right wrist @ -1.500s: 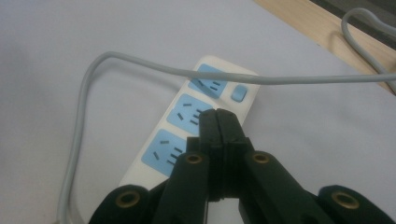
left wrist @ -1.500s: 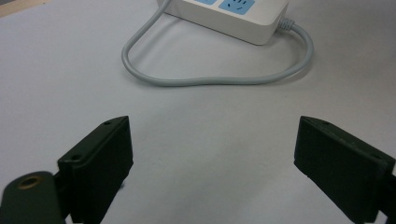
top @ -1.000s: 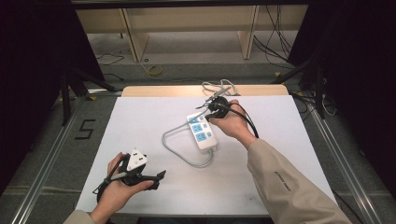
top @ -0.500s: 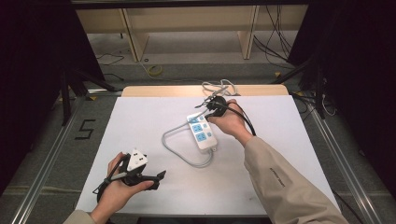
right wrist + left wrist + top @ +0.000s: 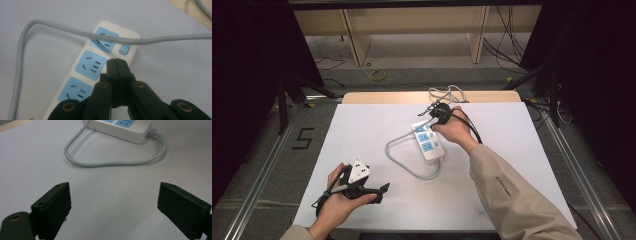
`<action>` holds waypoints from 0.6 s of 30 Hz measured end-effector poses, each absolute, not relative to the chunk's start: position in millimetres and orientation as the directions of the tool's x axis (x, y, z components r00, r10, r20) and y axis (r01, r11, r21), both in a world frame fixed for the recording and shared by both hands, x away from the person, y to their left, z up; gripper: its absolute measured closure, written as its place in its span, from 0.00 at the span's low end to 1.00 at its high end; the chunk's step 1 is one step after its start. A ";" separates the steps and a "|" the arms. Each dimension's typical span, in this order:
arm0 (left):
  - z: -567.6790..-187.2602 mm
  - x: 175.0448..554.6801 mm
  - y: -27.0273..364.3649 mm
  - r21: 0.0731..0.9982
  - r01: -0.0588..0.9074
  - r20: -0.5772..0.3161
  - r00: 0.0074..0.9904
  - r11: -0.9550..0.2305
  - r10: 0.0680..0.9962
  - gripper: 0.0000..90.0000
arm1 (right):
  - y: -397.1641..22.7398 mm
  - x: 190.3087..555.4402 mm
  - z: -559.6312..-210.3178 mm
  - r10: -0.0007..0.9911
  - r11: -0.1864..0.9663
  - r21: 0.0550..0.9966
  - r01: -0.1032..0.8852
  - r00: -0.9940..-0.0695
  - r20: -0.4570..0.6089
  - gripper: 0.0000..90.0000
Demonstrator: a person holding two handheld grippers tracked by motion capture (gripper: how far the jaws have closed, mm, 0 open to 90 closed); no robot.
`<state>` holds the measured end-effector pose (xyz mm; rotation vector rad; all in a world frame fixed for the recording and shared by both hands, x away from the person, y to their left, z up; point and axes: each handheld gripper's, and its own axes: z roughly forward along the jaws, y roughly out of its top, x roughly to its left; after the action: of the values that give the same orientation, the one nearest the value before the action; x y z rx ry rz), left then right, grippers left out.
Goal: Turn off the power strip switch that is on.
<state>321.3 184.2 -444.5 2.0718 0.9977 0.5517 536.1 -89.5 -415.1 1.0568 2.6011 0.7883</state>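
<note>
Near the tabletop's [image 5: 362,130] front edge, toward its left corner, the left gripper [image 5: 371,190] rests with jaws spread wide and empty. Mid-table lies the power strip [image 5: 427,141], its grey cable [image 5: 404,161] looping leftward. Over the strip's far end, the right gripper [image 5: 116,62] hovers, jaws pressed together on nothing.

Left claw [image 5: 113,212] gapes wide near the body; right claw [image 5: 117,65] (arm outstretched) is pressed closed.
</note>
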 end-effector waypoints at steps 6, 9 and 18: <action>-444.5 321.3 183.9 0.782 0.469 0.056 0.603 -0.410 0.796 0.13 | -87.5 538.1 -417.2 0.699 0.604 0.537 0.588 -0.715 -0.003 1.00; -444.5 321.2 183.8 0.782 0.469 0.057 0.603 -0.412 0.795 0.13 | -85.7 539.0 -419.0 0.701 0.606 0.527 0.596 -0.713 0.001 1.00; -444.6 321.1 183.6 0.781 0.469 0.056 0.605 -0.413 0.794 0.13 | -81.0 543.4 -424.4 0.704 0.614 0.494 0.616 -0.710 0.010 1.00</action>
<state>321.1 183.6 -444.6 2.0767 0.9939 0.5507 543.4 -81.0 -424.4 1.0963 2.6522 0.7069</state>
